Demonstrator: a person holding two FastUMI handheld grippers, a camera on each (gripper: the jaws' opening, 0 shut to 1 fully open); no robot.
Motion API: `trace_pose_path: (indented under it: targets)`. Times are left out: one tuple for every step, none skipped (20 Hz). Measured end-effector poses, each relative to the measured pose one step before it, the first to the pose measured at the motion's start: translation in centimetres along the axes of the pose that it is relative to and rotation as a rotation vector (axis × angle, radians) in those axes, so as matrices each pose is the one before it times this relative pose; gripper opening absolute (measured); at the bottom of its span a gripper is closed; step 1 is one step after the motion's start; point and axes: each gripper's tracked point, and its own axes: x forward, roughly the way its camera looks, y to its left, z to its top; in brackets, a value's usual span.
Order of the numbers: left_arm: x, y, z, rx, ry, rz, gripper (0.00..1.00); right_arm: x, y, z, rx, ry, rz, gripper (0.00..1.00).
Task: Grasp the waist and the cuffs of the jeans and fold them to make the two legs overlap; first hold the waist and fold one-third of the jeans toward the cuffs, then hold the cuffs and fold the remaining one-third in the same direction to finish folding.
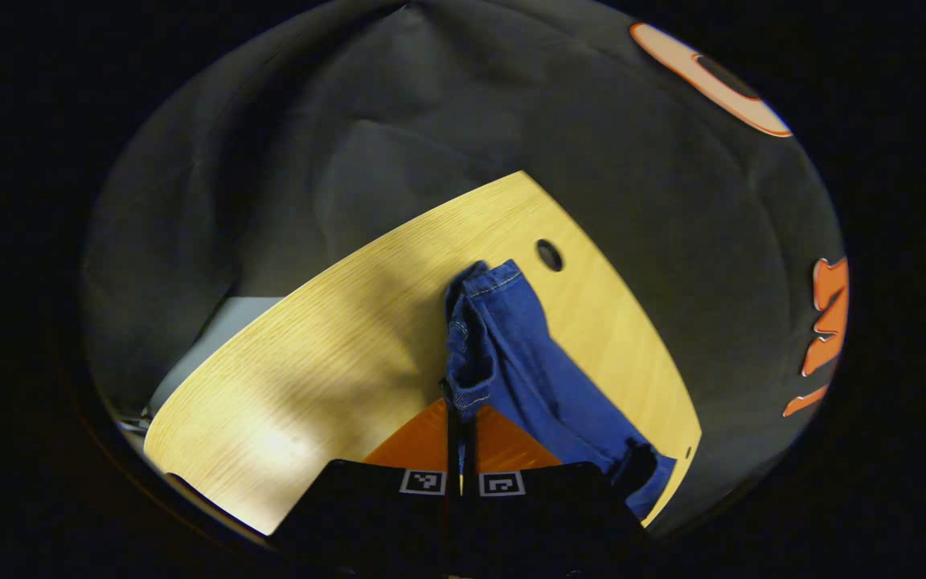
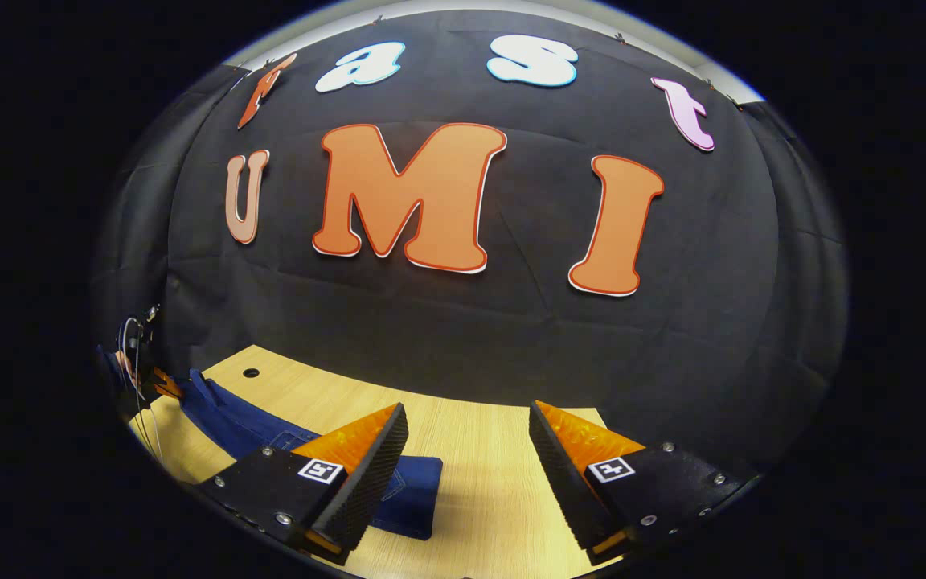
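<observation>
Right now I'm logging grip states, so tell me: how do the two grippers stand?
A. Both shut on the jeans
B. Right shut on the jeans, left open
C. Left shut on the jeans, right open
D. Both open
C: the left gripper pinches a fold of the jeans, while the right gripper stands wide open above the table.

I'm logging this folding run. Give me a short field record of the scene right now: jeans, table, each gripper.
jeans: blue denim, lying on the table, one end lifted and bunched
table: light wood, with a small round hole
left gripper: fingers closed on a hemmed edge of the jeans, raising it
right gripper: fingers wide apart, holding nothing, above the table near the flat end of the jeans
</observation>
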Motion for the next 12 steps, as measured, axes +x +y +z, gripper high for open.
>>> trace_pose_path:
  targets:
    - [-1.203,-1.199,-0.133,0.02403,-0.00760,-0.02121,0.01,-0.004,-0.166,0.358,0.00062,-0.00945,-0.00086,0.95]
    - [-0.929,-1.395,0.172,0.02764,-0.01851,-0.01745,0.00,-0.077,-0.027,0.255,-0.00027,-0.00609,-0.00121,0.95]
    - [-1.000,-1.729,-0.193,0.03638,-0.00562,-0.02792,0.00,-0.026,-0.125,0.223,0.00004,-0.00803,-0.00175,0.95]
    - [-0.805,-2.311,0.036,0.03295,-0.02058,-0.02697,0.01,-0.065,-0.137,0.021,-0.00066,-0.00487,0.00271,0.95]
    - [-1.115,-2.667,0.003,0.04630,-0.01208,-0.03714,0.00,-0.191,-0.227,0.169,-0.00277,-0.00881,-0.00622,0.95]
    - [-0.289,-2.010,0.001,0.04961,-0.01924,-0.02194,0.00,-0.151,-0.217,0.209,-0.00284,-0.00570,-0.00130,0.95]
    - [-0.695,-2.517,0.000,0.05008,-0.00868,-0.02603,0.00,-0.012,-0.341,0.161,-0.00288,-0.00844,-0.00707,0.95]
    - [-0.493,-2.517,0.107,0.03794,-0.01361,-0.02925,0.00,-0.193,-0.188,0.110,0.00185,-0.00560,0.00325,0.95]
    - [-0.575,-2.759,0.237,0.03683,-0.01165,-0.03779,0.00,-0.145,-0.349,-0.029,0.00270,-0.00566,-0.00239,0.95]
    - [-0.058,-3.118,0.171,0.03750,-0.00609,-0.03909,0.01,-0.120,-0.223,0.054,0.00525,-0.00543,0.00345,0.95]
    - [-0.047,-2.890,0.220,0.02475,-0.00963,-0.03353,0.00,-0.173,-0.249,-0.034,0.00348,-0.00109,-0.00073,0.95]
    - [0.350,-2.652,-0.140,0.03104,0.00522,-0.04420,0.01,-0.167,-0.386,-0.013,0.00394,-0.00765,0.00009,0.95]
